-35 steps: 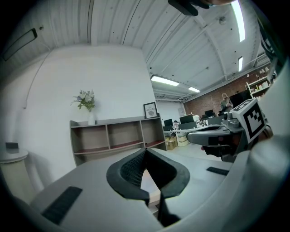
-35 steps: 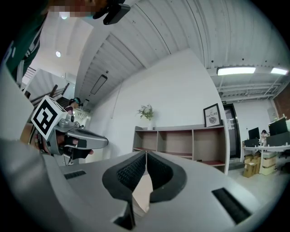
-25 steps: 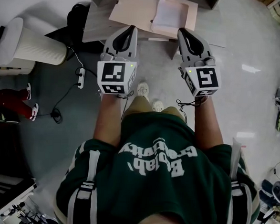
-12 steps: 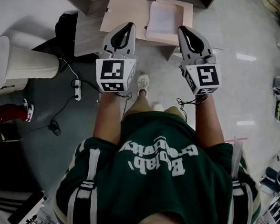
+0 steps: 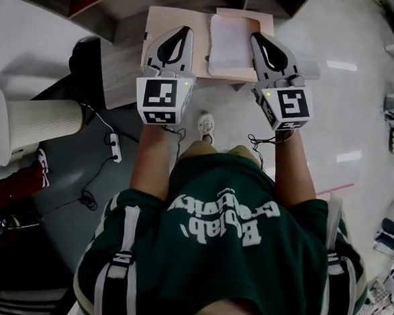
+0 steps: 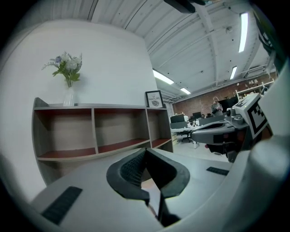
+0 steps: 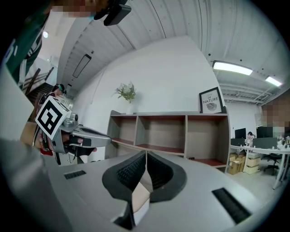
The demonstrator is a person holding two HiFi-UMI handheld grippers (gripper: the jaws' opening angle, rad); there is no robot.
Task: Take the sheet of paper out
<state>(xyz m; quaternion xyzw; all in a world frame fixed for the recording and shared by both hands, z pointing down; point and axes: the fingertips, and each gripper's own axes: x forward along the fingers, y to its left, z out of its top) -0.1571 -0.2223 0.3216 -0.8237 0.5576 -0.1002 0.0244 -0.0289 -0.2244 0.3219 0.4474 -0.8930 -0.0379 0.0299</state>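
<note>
A tan folder (image 5: 160, 24) lies open on a low wood-grain table (image 5: 121, 71) at the top of the head view. The white sheet of paper (image 5: 228, 42) rests in its right half. My left gripper (image 5: 185, 31) hovers over the folder's left half, jaws shut and empty. My right gripper (image 5: 255, 38) hangs over the sheet's right edge, its jaws closed with nothing held. In the left gripper view the left gripper (image 6: 145, 150) points level at a shelf unit (image 6: 93, 131). In the right gripper view the right gripper (image 7: 146, 154) shows tan and white below its closed tips.
A white ribbed cylinder (image 5: 41, 124) stands on the floor at the left, with a power strip (image 5: 115, 148) and cable beside it. The shelf unit (image 7: 181, 131) stands behind the table with a vase of flowers (image 6: 68, 77) and a framed picture (image 7: 211, 100) on top.
Both grippers have moved forward together. The table and folder have slid down the head view, so the jaw tips now hang over the folder instead of short of it.
</note>
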